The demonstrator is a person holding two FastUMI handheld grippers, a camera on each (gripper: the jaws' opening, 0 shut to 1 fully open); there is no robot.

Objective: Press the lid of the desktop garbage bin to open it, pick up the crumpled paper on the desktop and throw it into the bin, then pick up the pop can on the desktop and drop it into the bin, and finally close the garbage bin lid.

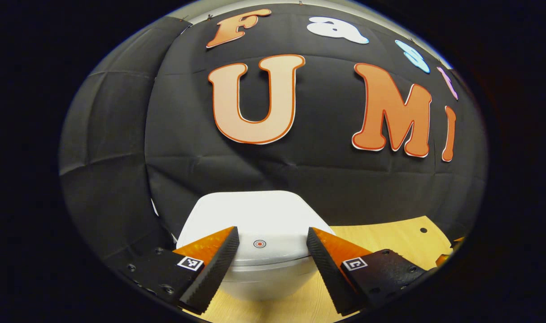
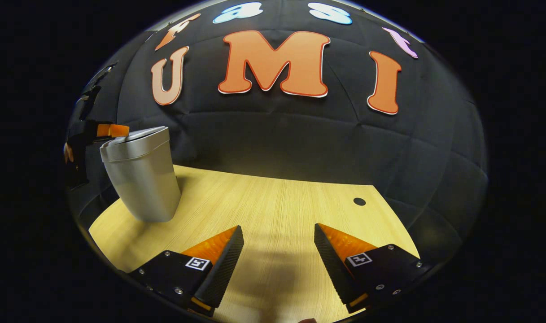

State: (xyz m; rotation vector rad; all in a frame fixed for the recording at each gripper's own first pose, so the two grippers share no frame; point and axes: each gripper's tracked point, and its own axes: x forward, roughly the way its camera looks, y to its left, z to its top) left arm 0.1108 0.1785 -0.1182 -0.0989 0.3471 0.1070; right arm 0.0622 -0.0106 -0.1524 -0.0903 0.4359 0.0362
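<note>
Wooden desk [image 2: 277, 211] with a closed, likely light, tippable bin [image 2: 142, 175]; both left gripper [image 1: 273, 251] and right gripper [image 2: 277, 251] spread apart, best pressing the lid [image 1: 259, 220] at its dot.

— What sort of place is this?
— A staged recording booth, not a home: black cloth wall [image 2: 273, 143] hangs creased behind a pale wooden tabletop [image 2: 273, 206].
— Anything on it?
— A small lidded bin [image 2: 140, 175], far left.
</note>
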